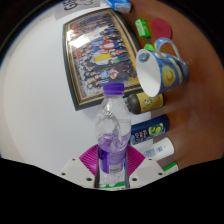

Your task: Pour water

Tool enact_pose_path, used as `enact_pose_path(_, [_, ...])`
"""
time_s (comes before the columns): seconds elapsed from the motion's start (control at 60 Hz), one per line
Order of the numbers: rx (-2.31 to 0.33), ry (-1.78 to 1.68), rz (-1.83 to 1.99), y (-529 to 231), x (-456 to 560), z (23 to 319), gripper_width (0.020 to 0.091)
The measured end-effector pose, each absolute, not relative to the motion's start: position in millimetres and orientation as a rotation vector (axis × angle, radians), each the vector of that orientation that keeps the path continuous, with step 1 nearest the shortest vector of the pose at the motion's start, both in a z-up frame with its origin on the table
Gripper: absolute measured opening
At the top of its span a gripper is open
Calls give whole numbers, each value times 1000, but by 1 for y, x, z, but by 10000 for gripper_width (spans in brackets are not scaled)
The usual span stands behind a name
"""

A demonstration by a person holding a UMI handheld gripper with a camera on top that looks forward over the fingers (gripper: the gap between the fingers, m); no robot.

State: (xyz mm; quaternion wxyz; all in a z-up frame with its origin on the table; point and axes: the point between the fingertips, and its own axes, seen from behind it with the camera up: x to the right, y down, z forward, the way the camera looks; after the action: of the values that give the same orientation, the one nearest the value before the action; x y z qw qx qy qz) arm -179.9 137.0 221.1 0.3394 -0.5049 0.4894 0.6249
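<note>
While your gripper [113, 170] looks forward across the white tabletop [35, 100], its two fingers are clamped on a clear plastic bottle [112, 135], the magenta pads [98, 160] pressing against its lower body from either side. You hold the bottle upright between them, purple cap [114, 89] on top. Beyond the bottle a framed group picture [103, 55] lies flat on the tabletop, its wooden frame skewed to the table's edge. Toward the right edge, where the white surface gives way to brown, a striped mug [163, 69] lies tipped with its white inside facing you, and a yellow cup [146, 102] sits just below it, near the bottle's cap. Nearer your fingers on that side lie a dark can [152, 129] and a small white box [162, 149]. Farther back along the same edge you can see a red item [142, 27] and a blue lid [166, 45].
</note>
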Motion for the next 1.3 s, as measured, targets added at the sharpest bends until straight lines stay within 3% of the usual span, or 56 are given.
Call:
enact_pose_path(0.183, [-1285,1360,1658,143,-168,200,336])
enact_pose_path(0.417, [-1401,1272,1608,142,-169,202,335])
enact_pose_path(0.683, [-1656,706,1120,147,-134,259,335])
enact_pose_path(0.817, [-1678,405,817,149,-99,297,335])
enact_pose_path(0.967, [-1654,164,451,154,-39,313,334])
enact_pose_path(1.117, [-1656,8,151,162,27,287,334])
enact_pose_path(1.3, [-1733,-81,-18,174,80,208,333])
